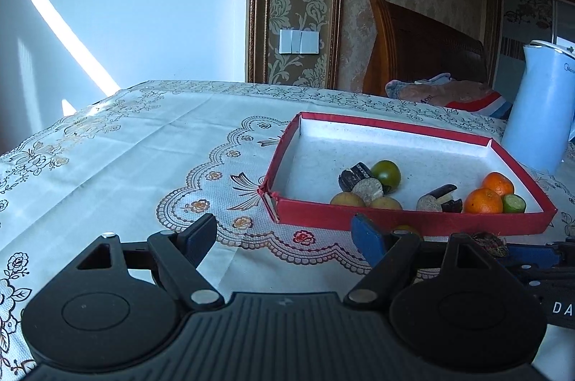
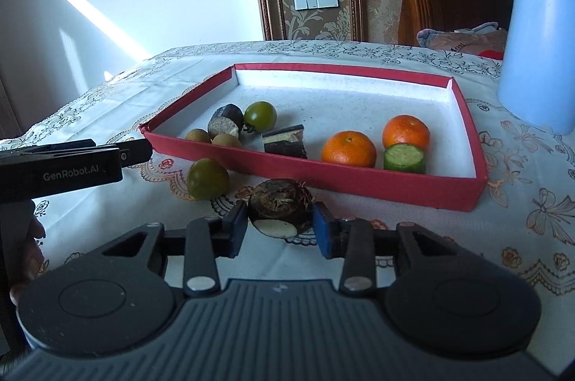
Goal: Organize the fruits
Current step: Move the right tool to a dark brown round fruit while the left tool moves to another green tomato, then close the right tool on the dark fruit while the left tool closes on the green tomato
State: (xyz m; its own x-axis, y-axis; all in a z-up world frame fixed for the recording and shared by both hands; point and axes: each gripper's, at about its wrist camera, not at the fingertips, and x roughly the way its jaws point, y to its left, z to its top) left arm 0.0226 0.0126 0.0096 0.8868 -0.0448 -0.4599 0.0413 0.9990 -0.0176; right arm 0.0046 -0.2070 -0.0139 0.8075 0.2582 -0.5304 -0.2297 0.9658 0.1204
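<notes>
A red-rimmed shallow box (image 2: 377, 181) (image 1: 413, 219) on the table holds two oranges (image 2: 348, 148), a green tomato (image 2: 260, 115), a cucumber piece (image 2: 404, 158), dark cut pieces (image 2: 225, 121) and small brown fruits (image 2: 226, 141). A second green tomato (image 2: 207, 179) lies on the cloth in front of the box. My right gripper (image 2: 280, 226) has its pads on both sides of a dark water chestnut (image 2: 280, 205) on the cloth; the jaws stand close around it. My left gripper (image 1: 284, 237) is open and empty over the cloth, left of the box.
A white-blue kettle (image 2: 539, 32) (image 1: 542, 108) stands at the right behind the box. The table has a lace-patterned cloth (image 1: 143, 147). A wooden headboard (image 1: 424, 54) and folded bedding lie beyond the table. The left gripper's body (image 2: 64, 169) shows at the left.
</notes>
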